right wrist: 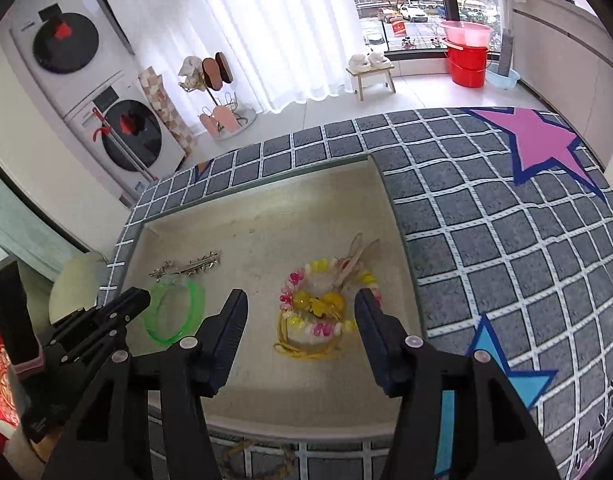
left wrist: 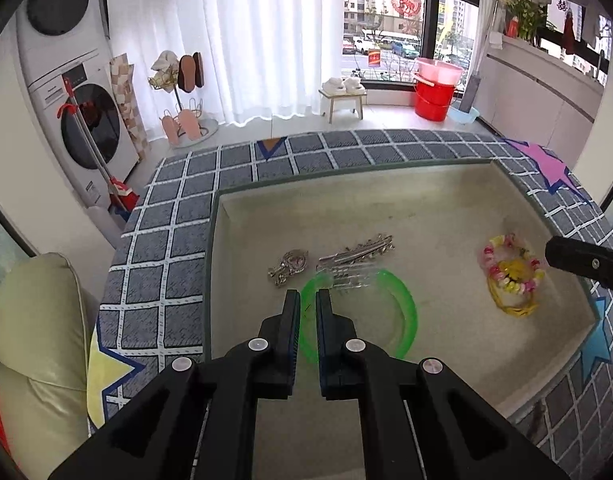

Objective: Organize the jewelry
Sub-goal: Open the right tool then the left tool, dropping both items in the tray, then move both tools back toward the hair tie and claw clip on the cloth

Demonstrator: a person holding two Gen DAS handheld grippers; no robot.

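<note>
Because the tray (left wrist: 386,200) is your landmark, every place below is given rel. to it.

Tray: shallow beige box w/ raised walls, sunk into the grid-pattern cloth (right wrist: 506,240); all jewelry lies inside.
Left gripper (left wrist: 307,300): jaws nearly shut, narrow slit between them; tips over the near-left rim of the green bangle (left wrist: 402,300). No firm grip can be told from this view; treat as empty.
Right gripper (right wrist: 301,308): jaws about half open, nothing between the pads; hangs above the tray's right half, over the bead bracelet pile (right wrist: 326,304).
Bead bracelet pile: pink/yellow beads w/ yellow cord, near the tray's right wall.
Silver hair clips (left wrist: 356,254): tray centre, far side of the bangle, touching its far rim.
Silver brooch (left wrist: 288,266): just left of the clips, apart from the bangle.
Step in hand (judged): sort pieces w/in the tray; right side looks just clear of the pile.
Technique: open the left jaws before descending; take the bangle across its rim, not flat. Lift straight up so the clips don't drag.
Edges: tray walls stand up all round; approach from above, not sideways.
Open room: bare floor in the tray's far half and near strip; use these for set-downs.
Clearance: grippers are well apart; keep it so.
</note>
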